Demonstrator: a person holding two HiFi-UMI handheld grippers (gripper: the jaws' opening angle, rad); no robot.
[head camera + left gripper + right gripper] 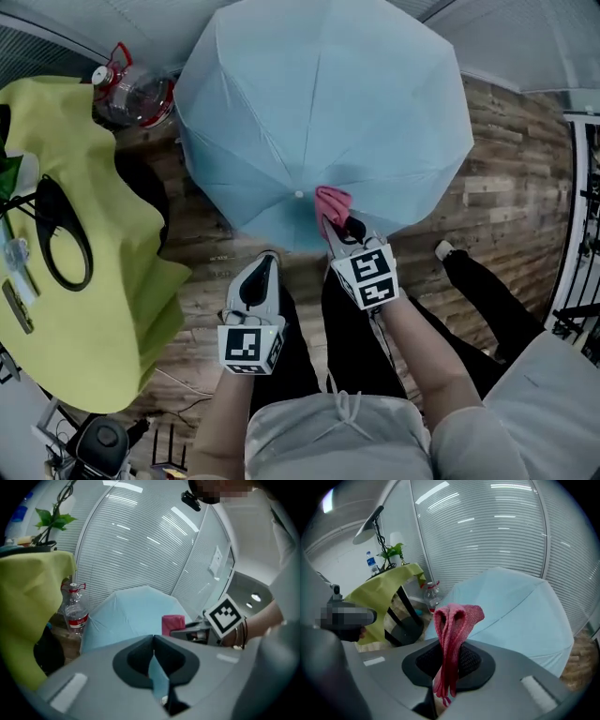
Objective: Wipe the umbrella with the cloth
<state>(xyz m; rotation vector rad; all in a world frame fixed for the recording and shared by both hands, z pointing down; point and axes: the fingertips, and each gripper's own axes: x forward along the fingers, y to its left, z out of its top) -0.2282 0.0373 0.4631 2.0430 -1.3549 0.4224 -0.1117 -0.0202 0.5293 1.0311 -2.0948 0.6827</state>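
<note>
A pale blue open umbrella [319, 112] lies canopy-up on the wooden floor, filling the top middle of the head view. My right gripper [339, 228] is shut on a folded pink cloth [333, 201] that rests on the canopy's near edge. In the right gripper view the cloth [452, 620] stands up between the jaws of the gripper [449, 665], with the umbrella [520, 606] behind. My left gripper [266, 262] sits at the canopy's near rim. In its own view the left gripper [154, 648] pinches a strip of blue umbrella fabric [159, 679]; the pink cloth [173, 623] shows just beyond.
A yellow-green cover [84, 253] drapes over furniture at the left. A water bottle with a red cap [131, 94] stands on the floor by the umbrella's far left. Slatted white walls curve behind. A second person's leg and shoe [445, 250] are at the right.
</note>
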